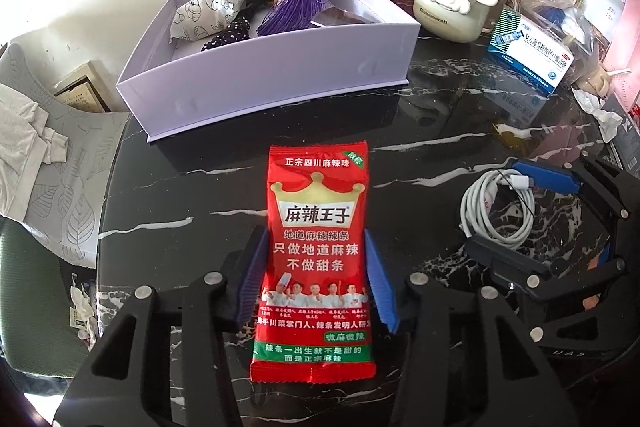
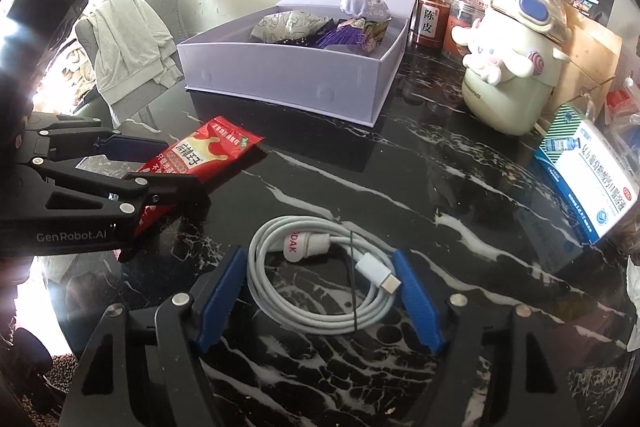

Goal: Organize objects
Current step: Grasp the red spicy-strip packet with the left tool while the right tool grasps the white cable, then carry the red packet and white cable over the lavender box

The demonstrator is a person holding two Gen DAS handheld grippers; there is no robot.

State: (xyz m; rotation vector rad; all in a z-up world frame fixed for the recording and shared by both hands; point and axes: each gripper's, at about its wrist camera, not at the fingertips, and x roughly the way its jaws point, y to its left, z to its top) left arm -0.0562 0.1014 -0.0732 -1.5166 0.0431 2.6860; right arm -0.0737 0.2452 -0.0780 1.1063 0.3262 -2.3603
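On the black marble table [image 1: 440,115], a red snack packet [image 1: 316,259] lies flat between the blue pads of the left gripper [image 1: 316,259]; the fingers are set narrowly along both long edges of the packet, though whether the pads actually press on it cannot be told. From the right wrist view the same packet [image 2: 200,163] is seen with its near end hidden under the black frame of the left gripper [image 2: 160,163]. A coiled white cable [image 2: 320,275], bound by a thin black tie, rests between the widely spread fingers of the right gripper [image 2: 320,279], with a gap on the left side and its plug just beside the right pad. Bare tabletop is seen between the packet and the cable, and between both and the open lavender box [image 1: 260,83] farther back. Inside the box a purple tassel [image 1: 292,11], a patterned pouch [image 1: 200,15] and other small items are seen, partly masked by the box wall. To the right of the box stand a cream cartoon jar [image 2: 508,75] and a blue and white medicine carton [image 2: 592,183]; behind them a crowded row of spice jars [image 2: 430,19] is only partly visible. The table's curved left edge [image 1: 104,211] is near the packet, with a chair and grey cloth [image 1: 24,131] beyond it. Strong glare washes out the left side of the right wrist view.
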